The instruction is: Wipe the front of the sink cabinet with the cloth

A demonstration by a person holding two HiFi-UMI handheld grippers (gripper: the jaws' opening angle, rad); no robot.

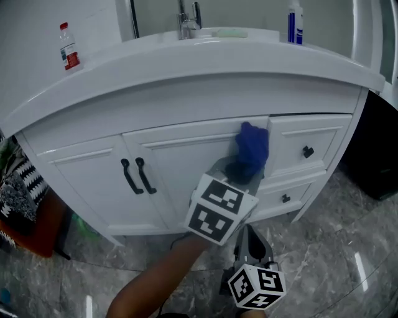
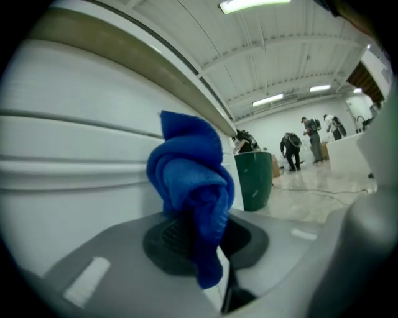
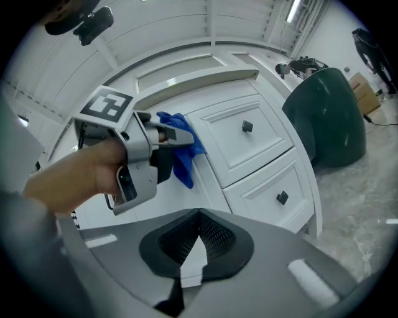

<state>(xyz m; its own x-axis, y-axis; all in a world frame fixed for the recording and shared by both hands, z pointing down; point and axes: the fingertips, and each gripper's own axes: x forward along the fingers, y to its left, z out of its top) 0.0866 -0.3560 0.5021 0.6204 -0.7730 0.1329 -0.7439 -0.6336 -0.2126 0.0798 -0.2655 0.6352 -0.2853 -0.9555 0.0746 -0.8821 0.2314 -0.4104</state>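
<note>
A white sink cabinet (image 1: 180, 168) fills the head view. My left gripper (image 1: 244, 169) is shut on a bunched blue cloth (image 1: 253, 144), which rests against the upper right corner of the right-hand door, beside the drawers. In the left gripper view the cloth (image 2: 189, 174) sticks up from the shut jaws (image 2: 198, 233) against the white panel (image 2: 74, 174). The right gripper view shows the left gripper (image 3: 163, 140) and cloth (image 3: 183, 146) from below. My right gripper (image 3: 198, 236) hangs low in front of the cabinet (image 1: 252, 239), shut on nothing.
Two black door handles (image 1: 138, 176) and two drawer knobs (image 1: 308, 151) (image 1: 285, 199) stick out of the front. A faucet (image 1: 188, 18) and bottles (image 1: 68, 47) (image 1: 295, 22) stand on the countertop. A green bin (image 3: 326, 118) stands to the right on the marble floor (image 1: 329, 248).
</note>
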